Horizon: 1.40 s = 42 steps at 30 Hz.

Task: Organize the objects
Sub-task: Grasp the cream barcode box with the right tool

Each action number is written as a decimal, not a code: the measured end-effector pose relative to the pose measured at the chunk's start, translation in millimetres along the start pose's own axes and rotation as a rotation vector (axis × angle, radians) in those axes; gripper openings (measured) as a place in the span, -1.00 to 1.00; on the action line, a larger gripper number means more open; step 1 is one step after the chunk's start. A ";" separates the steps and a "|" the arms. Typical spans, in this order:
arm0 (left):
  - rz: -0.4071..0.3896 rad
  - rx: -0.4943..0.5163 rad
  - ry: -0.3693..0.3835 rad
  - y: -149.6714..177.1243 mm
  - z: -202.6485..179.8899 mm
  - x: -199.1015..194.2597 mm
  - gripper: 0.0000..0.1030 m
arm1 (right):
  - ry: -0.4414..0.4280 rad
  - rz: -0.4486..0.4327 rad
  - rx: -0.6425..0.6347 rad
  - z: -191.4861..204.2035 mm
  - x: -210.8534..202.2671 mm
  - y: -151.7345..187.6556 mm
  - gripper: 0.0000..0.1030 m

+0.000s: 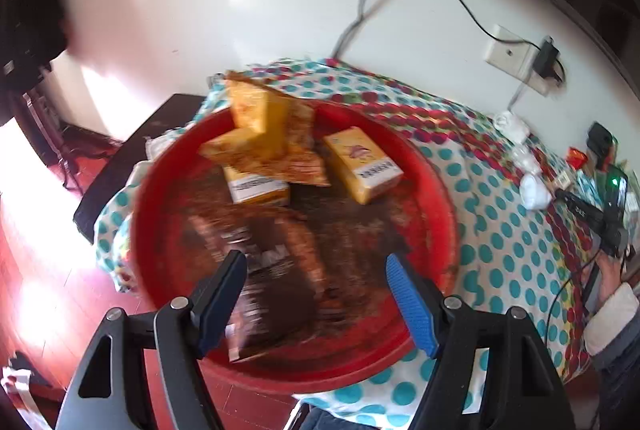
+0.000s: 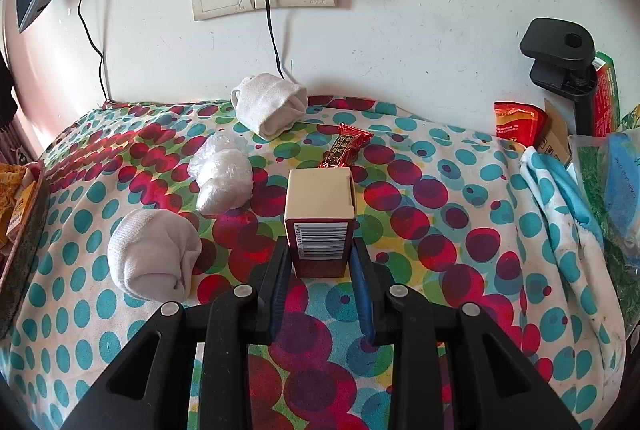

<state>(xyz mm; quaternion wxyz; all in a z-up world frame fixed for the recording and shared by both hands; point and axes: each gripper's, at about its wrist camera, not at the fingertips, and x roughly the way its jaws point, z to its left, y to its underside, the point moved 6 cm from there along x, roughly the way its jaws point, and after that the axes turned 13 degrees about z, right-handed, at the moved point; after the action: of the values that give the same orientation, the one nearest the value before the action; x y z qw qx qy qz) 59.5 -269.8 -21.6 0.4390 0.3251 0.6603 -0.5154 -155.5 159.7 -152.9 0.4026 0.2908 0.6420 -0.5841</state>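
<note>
Because the small box (image 2: 320, 222) looks light, stiff cardboard, the right gripper (image 2: 322, 262) clamps its lower sides squarely; the left gripper (image 1: 316, 294) hangs apart, empty.

A table under a dotted cloth (image 2: 460, 206) carries everything. At the left of the left wrist view a red tray (image 1: 436, 190) sits on the cloth. In the right wrist view two rolled socks (image 2: 154, 256) (image 2: 272, 104), a plastic-wrapped bundle (image 2: 224, 178), a red candy wrapper (image 2: 346, 146) and a small box (image 2: 320, 218) lie on it at centre and left; bags and packets (image 2: 516, 122) crowd the right edge.
</note>
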 end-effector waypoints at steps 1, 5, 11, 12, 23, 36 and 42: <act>0.001 0.009 0.002 -2.1 -4.5 2.1 0.45 | 0.004 0.000 -0.003 0.2 0.3 -0.1 -0.46; 0.000 0.066 0.027 -10.0 -33.7 16.4 0.45 | 0.018 -0.001 -0.001 0.1 -0.1 0.0 -0.46; -0.020 0.128 -0.001 -13.1 -63.7 39.1 0.45 | 0.050 -0.008 0.015 -2.9 -2.5 0.1 -0.46; -0.023 0.135 -0.004 -12.3 -65.5 41.6 0.45 | 0.056 -0.010 0.016 -3.2 -3.0 0.1 -0.46; -0.036 0.140 -0.088 -15.3 -38.3 34.9 0.45 | 0.107 0.004 0.030 -5.9 -1.7 0.0 -0.46; -0.007 0.108 -0.062 -17.6 -7.2 29.0 0.45 | -0.101 -0.018 0.002 63.3 -62.4 11.1 -0.46; -0.007 0.117 -0.067 -16.8 -6.0 24.6 0.45 | -0.260 -0.032 -0.181 173.3 -86.3 16.5 -0.46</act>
<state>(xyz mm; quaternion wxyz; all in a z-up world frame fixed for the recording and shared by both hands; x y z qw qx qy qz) 33.4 -268.9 -37.0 0.4391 0.3305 0.6150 -0.5654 -67.2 -0.1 -86.3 0.4975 0.1648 0.6391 -0.5630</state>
